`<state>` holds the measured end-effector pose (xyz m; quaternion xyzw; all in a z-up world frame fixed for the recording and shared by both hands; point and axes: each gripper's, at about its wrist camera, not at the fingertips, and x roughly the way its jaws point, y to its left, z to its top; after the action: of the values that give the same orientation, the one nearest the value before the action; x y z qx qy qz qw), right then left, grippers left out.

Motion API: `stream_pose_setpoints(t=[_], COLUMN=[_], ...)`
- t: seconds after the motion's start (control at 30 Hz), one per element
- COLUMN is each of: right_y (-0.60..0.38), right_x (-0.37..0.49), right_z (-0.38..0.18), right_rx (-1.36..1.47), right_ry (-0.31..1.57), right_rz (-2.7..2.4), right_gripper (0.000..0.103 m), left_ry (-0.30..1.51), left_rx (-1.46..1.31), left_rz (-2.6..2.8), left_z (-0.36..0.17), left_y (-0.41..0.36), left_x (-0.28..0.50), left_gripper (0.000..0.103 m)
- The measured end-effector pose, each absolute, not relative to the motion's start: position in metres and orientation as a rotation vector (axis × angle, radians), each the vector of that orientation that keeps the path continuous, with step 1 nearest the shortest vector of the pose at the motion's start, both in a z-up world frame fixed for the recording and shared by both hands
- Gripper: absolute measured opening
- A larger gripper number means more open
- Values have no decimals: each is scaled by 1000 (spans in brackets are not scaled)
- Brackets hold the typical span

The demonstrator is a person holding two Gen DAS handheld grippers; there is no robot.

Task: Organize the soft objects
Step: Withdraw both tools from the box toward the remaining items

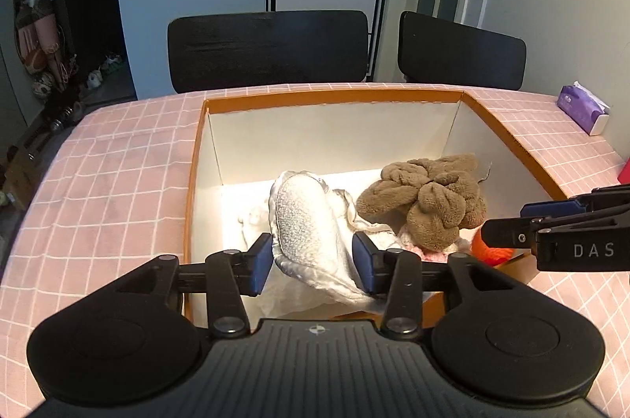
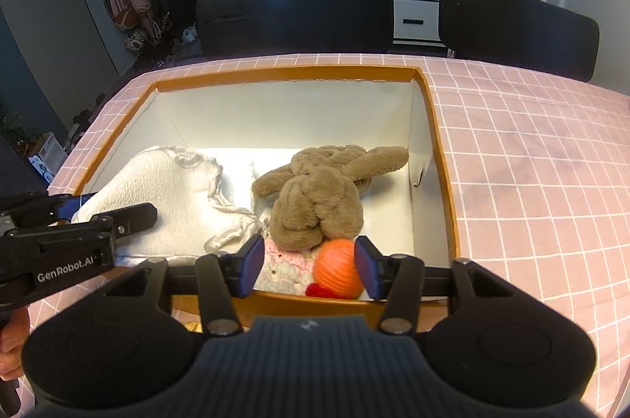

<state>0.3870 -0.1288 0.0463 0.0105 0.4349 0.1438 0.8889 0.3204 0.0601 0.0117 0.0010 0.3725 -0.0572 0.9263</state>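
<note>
An orange-rimmed box [image 1: 334,96] [image 2: 283,73] with white walls stands on the pink checked table. In it lie a white fluffy cloth [image 1: 311,221] [image 2: 157,182], a brown plush knot [image 1: 429,197] [image 2: 319,197], a pink and white knitted piece [image 2: 281,268] and an orange yarn ball [image 2: 338,266] [image 1: 492,250]. My left gripper [image 1: 313,262] [image 2: 102,209] is open astride the white cloth, which rests in the box. My right gripper [image 2: 310,266] [image 1: 523,221] is open low over the near right corner. The orange ball lies beside its right pad, the knitted piece by its left.
Two black chairs [image 1: 267,48] [image 1: 460,52] stand behind the table's far edge. A purple tissue pack [image 1: 582,109] sits at the far right of the table, and something red [image 1: 624,174] shows at the right edge. A person's hand [image 2: 12,339] holds the left gripper.
</note>
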Motion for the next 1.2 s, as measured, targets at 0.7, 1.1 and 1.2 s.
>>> stream_pose_setpoints(t=[0.7, 1.1, 1.2], right_y=[-132, -154, -160], right_x=[304, 182, 152], right_z=[101, 92, 84], right_rx=[16, 46, 45], right_ry=[656, 452, 404], right_rz=[296, 321, 317], right_gripper=[63, 67, 67], left_ry=[419, 188, 180], left_rx=[-36, -15, -27], left_rz=[-201, -240, -227], left_z=[70, 71, 62], left_y=[53, 38, 38], left_x=[233, 114, 95], left_gripper=[71, 71, 71])
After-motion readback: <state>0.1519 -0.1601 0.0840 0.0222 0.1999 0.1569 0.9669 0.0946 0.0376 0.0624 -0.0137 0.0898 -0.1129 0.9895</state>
